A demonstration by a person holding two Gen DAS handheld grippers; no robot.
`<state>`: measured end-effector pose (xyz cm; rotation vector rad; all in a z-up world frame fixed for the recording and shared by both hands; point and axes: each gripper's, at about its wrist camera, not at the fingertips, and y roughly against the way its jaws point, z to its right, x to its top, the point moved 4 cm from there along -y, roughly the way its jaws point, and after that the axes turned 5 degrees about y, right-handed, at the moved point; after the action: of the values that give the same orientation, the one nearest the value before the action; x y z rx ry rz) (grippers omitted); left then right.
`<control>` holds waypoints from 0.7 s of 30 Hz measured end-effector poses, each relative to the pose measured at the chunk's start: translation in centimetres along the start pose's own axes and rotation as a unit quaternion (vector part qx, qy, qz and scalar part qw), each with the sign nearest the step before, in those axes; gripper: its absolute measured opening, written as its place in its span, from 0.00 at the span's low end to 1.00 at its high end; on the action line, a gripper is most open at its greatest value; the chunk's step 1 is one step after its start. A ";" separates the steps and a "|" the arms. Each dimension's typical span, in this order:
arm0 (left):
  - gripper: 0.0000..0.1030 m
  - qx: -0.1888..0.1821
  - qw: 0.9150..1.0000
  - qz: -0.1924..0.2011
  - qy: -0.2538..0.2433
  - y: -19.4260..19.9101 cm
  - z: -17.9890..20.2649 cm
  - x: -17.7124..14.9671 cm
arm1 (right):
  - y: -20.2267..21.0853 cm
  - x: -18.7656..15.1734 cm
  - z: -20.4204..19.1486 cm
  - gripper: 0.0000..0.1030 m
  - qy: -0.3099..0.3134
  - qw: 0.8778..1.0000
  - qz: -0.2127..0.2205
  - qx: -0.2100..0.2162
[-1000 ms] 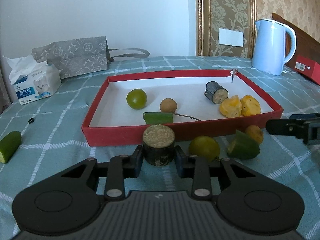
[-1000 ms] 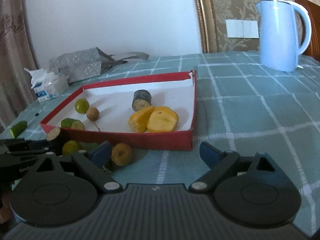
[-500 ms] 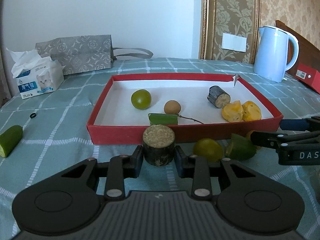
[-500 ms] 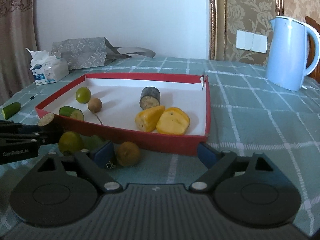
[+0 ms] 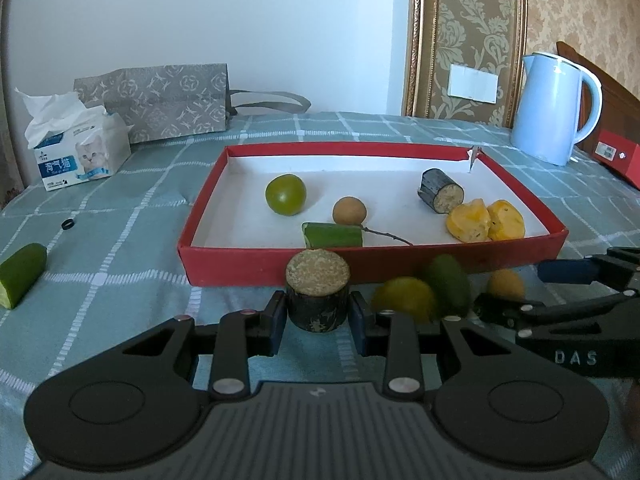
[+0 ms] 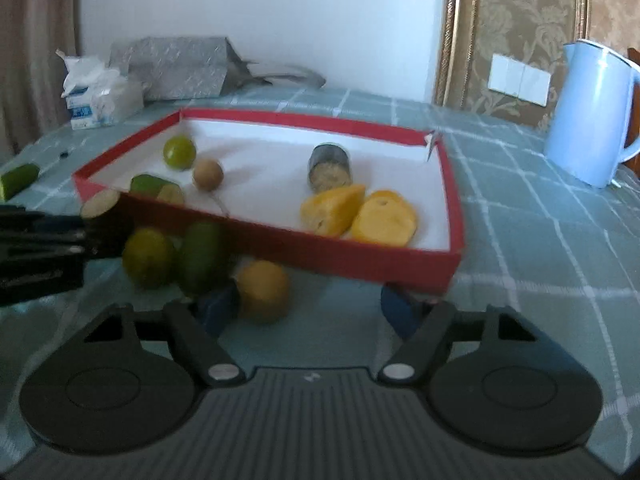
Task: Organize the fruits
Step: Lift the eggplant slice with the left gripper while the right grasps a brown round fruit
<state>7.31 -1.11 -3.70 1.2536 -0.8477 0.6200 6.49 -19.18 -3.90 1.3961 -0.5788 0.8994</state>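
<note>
The left gripper [image 5: 317, 322] has its fingers [image 5: 276, 326] squeezed tight on a short dark stick piece [image 5: 317, 296], standing up just in front of the red tray [image 5: 384, 266]. The right gripper [image 6: 308, 306] has its fingers [image 6: 218, 306] partly apart and has just been closing. A small brown fruit [image 6: 264, 290] sits between them, just in front of the tray, beside one finger. The picture is too blurry to tell whether it touches.

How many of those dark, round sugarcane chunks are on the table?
2. One sugarcane chunk lies on its side inside the red box, beside the yellow fruit pieces. The other sugarcane chunk stands upright just outside the box, clamped between the left gripper's fingers. None seem hidden.
</note>
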 end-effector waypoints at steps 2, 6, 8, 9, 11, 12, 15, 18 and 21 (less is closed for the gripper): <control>0.32 0.001 1.000 0.002 0.005 0.1 -0.1 0.1 | 0.1 -0.2 -0.1 0.67 0.001 1.000 0.004 0.000; 0.32 -0.006 1.000 -0.001 0.013 0.1 -0.3 0.1 | 0.1 -0.3 0.2 0.57 -0.012 1.000 0.005 0.009; 0.32 -0.007 1.000 0.003 0.012 0.3 -0.3 0.1 | 0.2 -0.2 0.2 0.48 -0.006 1.000 0.009 0.010; 0.32 -0.008 1.000 0.004 0.012 0.3 -0.3 0.1 | 0.2 -0.2 0.0 0.43 -0.002 1.000 0.010 0.011; 0.32 -0.007 1.000 0.005 0.011 0.3 -0.3 0.1 | 0.2 -0.1 -0.3 0.33 0.005 1.000 0.012 0.015; 0.32 -0.006 1.000 0.004 0.012 0.3 -0.3 0.1 | 0.3 0.0 -0.4 0.27 0.008 1.000 0.014 0.014; 0.32 -0.006 1.000 0.003 0.013 0.2 -0.3 0.1 | 0.3 0.0 -0.3 0.26 0.006 1.000 0.015 0.017; 0.32 -0.002 1.000 0.004 0.014 0.2 -0.4 0.1 | 0.5 -0.2 -0.1 0.26 0.000 1.000 0.016 0.020; 0.32 0.002 1.000 0.007 0.020 0.3 -0.7 0.2 | 0.7 -0.3 0.1 0.26 -0.004 1.000 0.016 0.023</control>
<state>7.32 -0.41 -3.47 1.2354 -0.8233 0.6551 5.79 -19.37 -3.76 1.4351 -0.5917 0.9383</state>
